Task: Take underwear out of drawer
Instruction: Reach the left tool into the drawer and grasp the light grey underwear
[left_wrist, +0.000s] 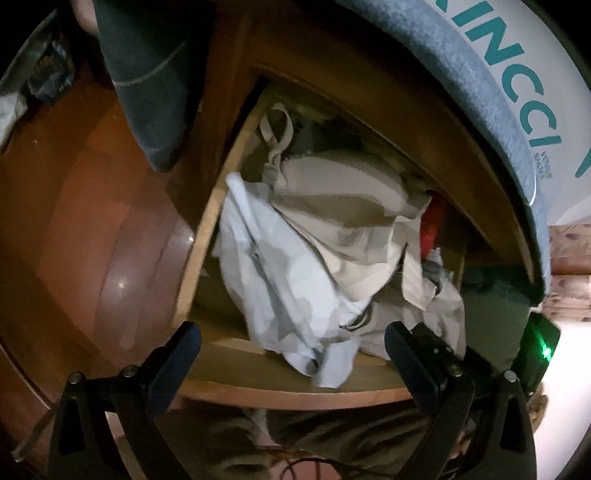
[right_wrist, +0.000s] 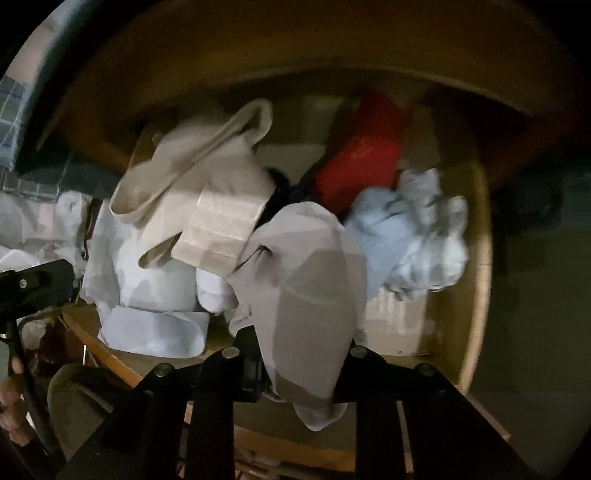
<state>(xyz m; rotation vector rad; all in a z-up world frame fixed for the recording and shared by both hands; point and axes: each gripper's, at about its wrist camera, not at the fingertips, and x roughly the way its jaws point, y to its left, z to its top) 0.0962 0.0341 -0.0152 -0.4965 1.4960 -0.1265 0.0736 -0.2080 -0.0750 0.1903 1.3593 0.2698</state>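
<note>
Drawer: the open light-wood drawer (left_wrist: 207, 236) is pulled out from under the bed frame; it is full of crumpled cloth
Right tongs: the right tongs (right_wrist: 301, 373) are pressed together on a pale grey soft-fabric underwear piece (right_wrist: 306, 280), pinching its near end; the rest of it drapes up over the pile
Left tongs: the left tongs (left_wrist: 291, 343) are spread wide and hold nothing, poised above the near drawer front
Done: judging by the grip, one garment is caught and partly raised
Left: it does not look clear of the drawer, so lifting it out remains; a white crumpled cotton garment (left_wrist: 280, 280), a beige elastic-banded garment (right_wrist: 195, 173) and a light blue bunched cloth (right_wrist: 413, 229) lie inside
Hard to make out: a red item (right_wrist: 362, 158) at the far right is blurred, its kind unclear; the drawer bottom is hidden under the cloth; whether the pinched piece touches the others cannot be told; motion blur smears the right wrist view
</note>
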